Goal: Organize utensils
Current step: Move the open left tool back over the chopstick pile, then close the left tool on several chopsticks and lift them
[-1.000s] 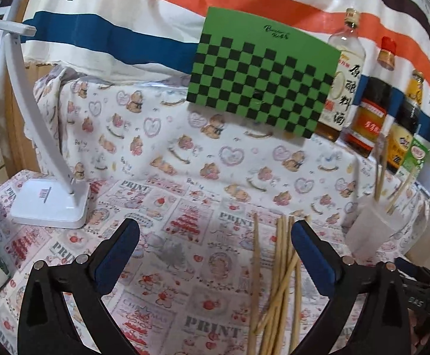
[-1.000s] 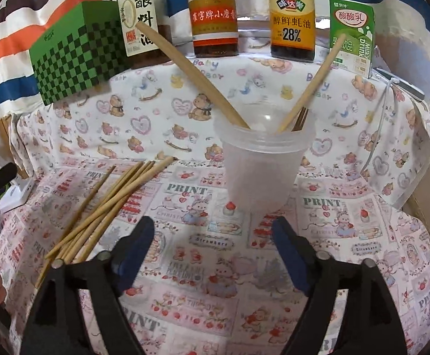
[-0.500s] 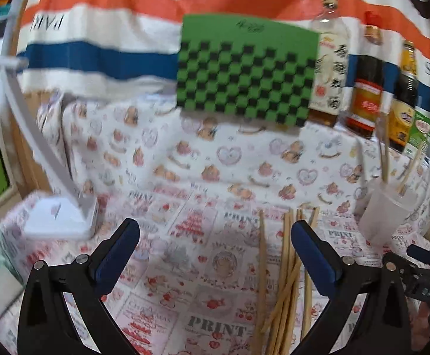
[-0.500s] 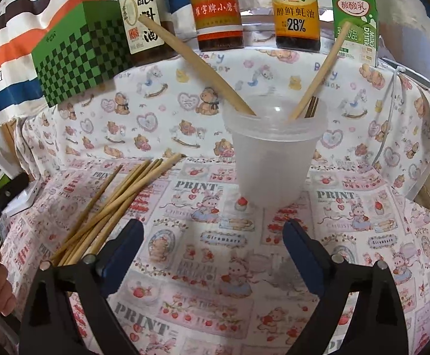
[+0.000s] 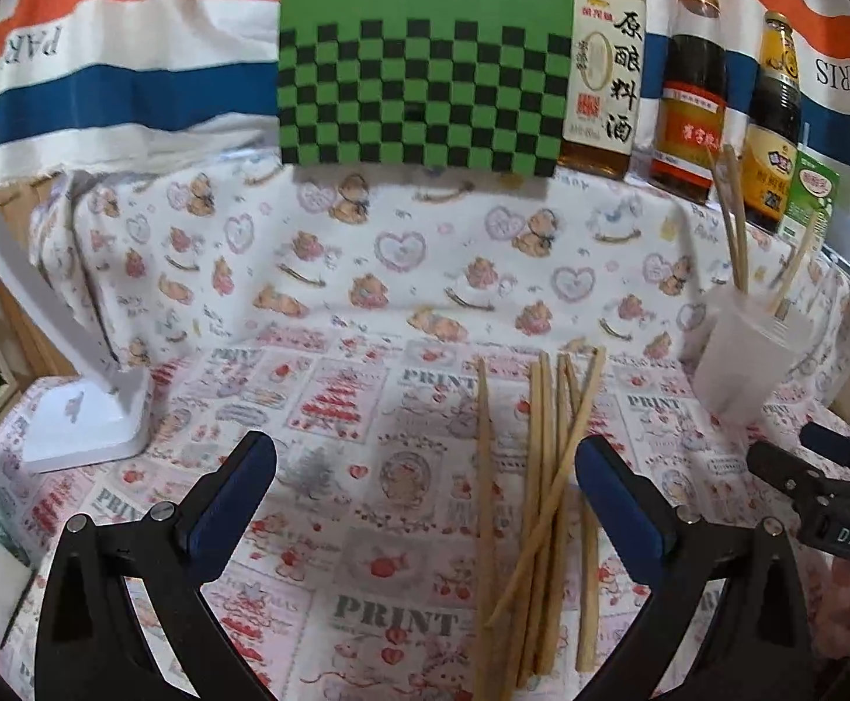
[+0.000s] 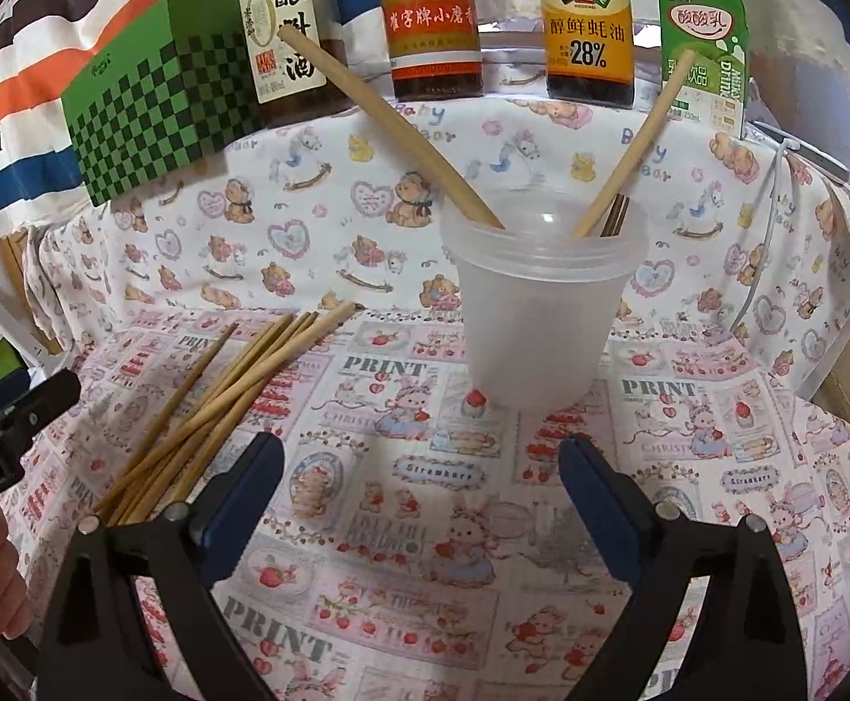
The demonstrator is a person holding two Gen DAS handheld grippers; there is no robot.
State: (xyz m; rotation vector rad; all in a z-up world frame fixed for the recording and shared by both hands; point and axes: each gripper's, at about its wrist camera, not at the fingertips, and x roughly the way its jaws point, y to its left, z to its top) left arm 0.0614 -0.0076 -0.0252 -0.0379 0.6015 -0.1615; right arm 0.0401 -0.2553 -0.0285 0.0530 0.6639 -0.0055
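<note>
Chopsticks [image 5: 541, 502] lie loose on the printed cloth [image 5: 337, 409] left of the translucent cup [image 6: 541, 315], just inside the left gripper's [image 5: 425, 479] right finger; its fingers are spread and hold nothing. The right gripper [image 6: 422, 479], also spread, faces the cup, where more chopsticks [image 6: 389, 122] lean.
</note>
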